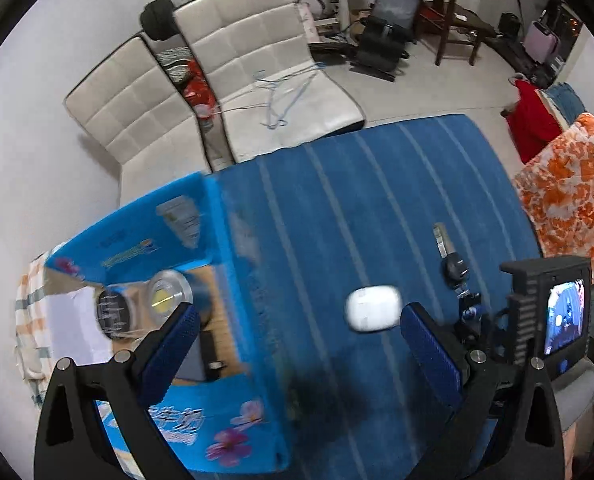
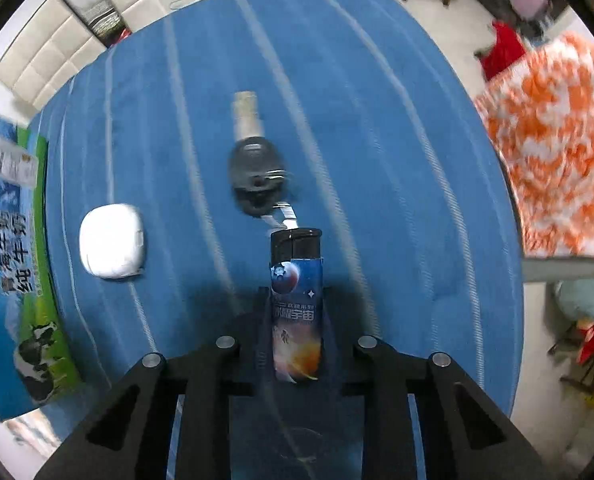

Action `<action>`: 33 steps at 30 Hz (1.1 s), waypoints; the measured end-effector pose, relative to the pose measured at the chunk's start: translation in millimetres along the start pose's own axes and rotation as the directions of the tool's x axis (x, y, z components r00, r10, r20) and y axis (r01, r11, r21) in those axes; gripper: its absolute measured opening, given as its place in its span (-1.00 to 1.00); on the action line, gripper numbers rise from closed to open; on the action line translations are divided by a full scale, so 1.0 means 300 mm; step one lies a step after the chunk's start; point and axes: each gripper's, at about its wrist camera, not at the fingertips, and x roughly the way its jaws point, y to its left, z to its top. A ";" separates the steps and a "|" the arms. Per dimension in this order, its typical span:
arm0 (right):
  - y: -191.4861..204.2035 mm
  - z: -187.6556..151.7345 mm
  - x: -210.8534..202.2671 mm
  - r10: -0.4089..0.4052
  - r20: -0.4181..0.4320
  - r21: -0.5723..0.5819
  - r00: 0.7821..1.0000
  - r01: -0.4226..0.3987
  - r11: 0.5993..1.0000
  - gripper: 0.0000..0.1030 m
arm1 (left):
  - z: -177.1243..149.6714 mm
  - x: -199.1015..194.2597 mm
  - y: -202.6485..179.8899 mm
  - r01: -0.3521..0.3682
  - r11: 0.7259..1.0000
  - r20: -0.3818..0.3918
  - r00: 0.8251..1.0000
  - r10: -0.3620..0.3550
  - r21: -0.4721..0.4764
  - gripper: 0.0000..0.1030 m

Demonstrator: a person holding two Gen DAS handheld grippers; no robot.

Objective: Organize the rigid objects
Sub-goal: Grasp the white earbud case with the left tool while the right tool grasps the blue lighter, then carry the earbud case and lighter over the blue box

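Two grippers here: the right gripper [image 2: 297, 320] is clamped on a lighter [image 2: 296, 304], lifted off the blue mat [image 2: 377, 120], presumably headed for the milk carton box [image 1: 201, 432]. The left gripper [image 1: 297, 344] is spread wide and empty near the white case [image 1: 373, 308]. Car key [image 2: 253, 172] is on the mat.

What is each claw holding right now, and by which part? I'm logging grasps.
The right claw is shut on the lighter, gripping its lower body, cap end forward. The left claw is open and holds nothing.
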 end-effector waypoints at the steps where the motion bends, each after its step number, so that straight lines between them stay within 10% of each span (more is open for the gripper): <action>1: -0.034 0.007 -0.009 -0.012 0.000 0.012 1.000 0.012 1.000 -0.50 | 0.012 0.010 -0.018 0.011 1.000 -0.010 1.000 -0.011 0.001 1.00; 7: -0.201 0.032 -0.050 0.013 -0.006 0.113 1.000 -0.012 0.994 -0.50 | 0.059 0.134 -0.133 0.136 0.990 -0.090 0.986 -0.139 -0.037 1.00; 18: -0.225 0.034 -0.106 0.016 0.023 0.090 1.000 -0.018 0.996 -0.49 | -0.009 0.479 -0.199 0.095 0.990 -0.322 0.939 -0.123 -0.102 0.78; 23: -0.208 0.036 -0.106 0.014 0.025 0.075 1.000 -0.016 0.997 -0.49 | -0.030 0.469 -0.206 0.117 0.989 -0.267 0.954 -0.136 -0.086 0.06; 33: -0.151 -0.012 -0.152 0.012 0.054 0.018 0.998 -0.013 1.000 -0.49 | -0.082 0.334 -0.206 0.147 0.987 -0.164 0.974 -0.157 -0.072 0.04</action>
